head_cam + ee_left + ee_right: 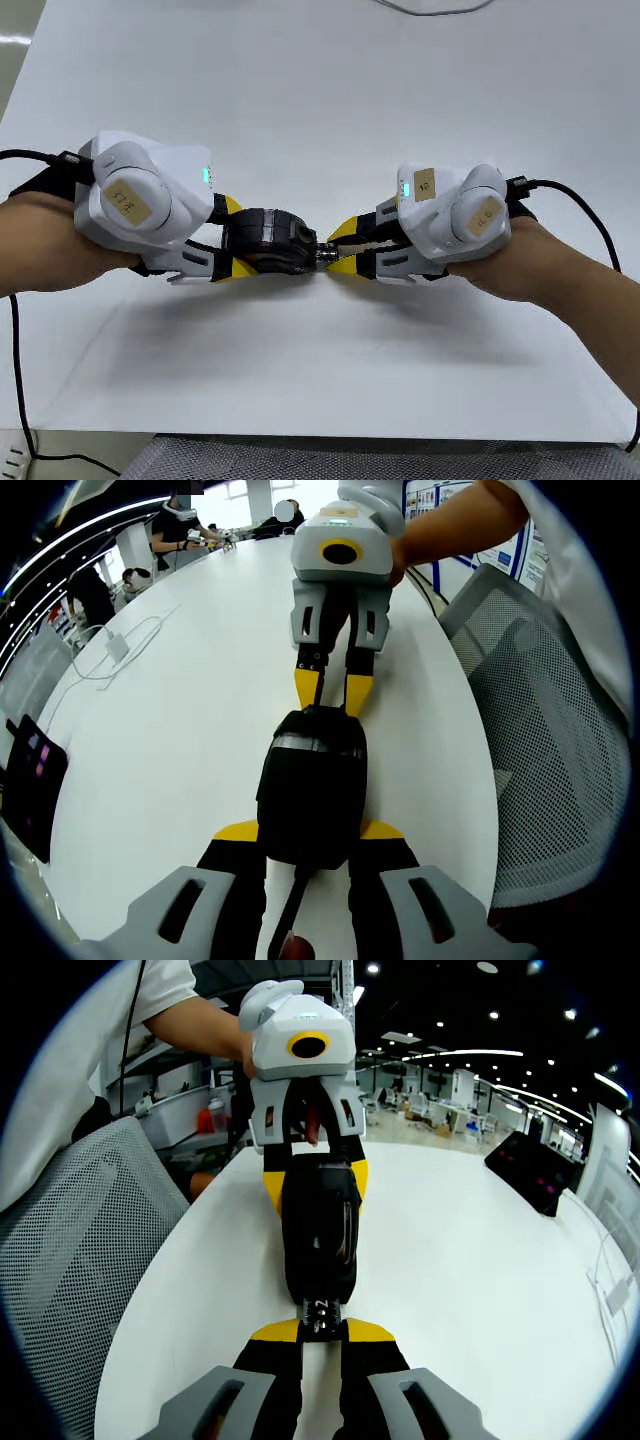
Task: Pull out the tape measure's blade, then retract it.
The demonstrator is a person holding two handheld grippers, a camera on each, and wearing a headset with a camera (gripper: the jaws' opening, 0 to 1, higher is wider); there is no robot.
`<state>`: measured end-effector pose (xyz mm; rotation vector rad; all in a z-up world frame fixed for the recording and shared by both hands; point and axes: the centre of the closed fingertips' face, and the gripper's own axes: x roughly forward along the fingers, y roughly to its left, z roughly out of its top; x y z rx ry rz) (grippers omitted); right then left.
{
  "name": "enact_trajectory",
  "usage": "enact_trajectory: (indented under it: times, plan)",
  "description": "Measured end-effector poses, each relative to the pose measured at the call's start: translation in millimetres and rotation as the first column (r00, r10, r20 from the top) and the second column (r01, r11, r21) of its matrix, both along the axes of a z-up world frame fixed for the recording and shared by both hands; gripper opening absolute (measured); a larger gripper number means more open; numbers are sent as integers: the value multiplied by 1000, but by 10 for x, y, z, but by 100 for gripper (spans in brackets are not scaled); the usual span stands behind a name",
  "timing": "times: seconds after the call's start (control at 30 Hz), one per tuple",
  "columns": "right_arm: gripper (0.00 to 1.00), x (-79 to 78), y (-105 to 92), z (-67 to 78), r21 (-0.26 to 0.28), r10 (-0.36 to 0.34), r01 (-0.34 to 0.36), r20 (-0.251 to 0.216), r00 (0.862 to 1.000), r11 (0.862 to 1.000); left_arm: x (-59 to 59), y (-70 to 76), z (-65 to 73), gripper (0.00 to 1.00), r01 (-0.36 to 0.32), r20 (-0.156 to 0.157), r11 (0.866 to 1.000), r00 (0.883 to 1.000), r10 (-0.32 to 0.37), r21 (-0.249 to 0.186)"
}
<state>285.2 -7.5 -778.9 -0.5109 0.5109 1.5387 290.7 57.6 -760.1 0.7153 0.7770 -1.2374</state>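
Observation:
A black tape measure hangs just above the white table, held between both grippers. My left gripper is shut on its case, with yellow fingertips on either side. My right gripper is shut on the metal hook of the blade at the case's mouth. In the left gripper view the right gripper meets the case's far end. In the right gripper view the case stands on edge, with the left gripper clamping it from behind. No length of blade shows between hook and case.
A grey mesh chair back stands beside the table's near edge. A white cable with an adapter lies on the far part of the table, and a dark tablet sits at one edge. People stand in the background.

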Motion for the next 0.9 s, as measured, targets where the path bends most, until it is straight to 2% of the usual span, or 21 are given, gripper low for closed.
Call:
enact_trajectory:
  times: [0.9]
  plan:
    - [10, -20, -312, 21, -31, -38, 38, 1, 999, 999, 3, -7, 1, 26, -7, -4, 1000, 1000, 7, 4]
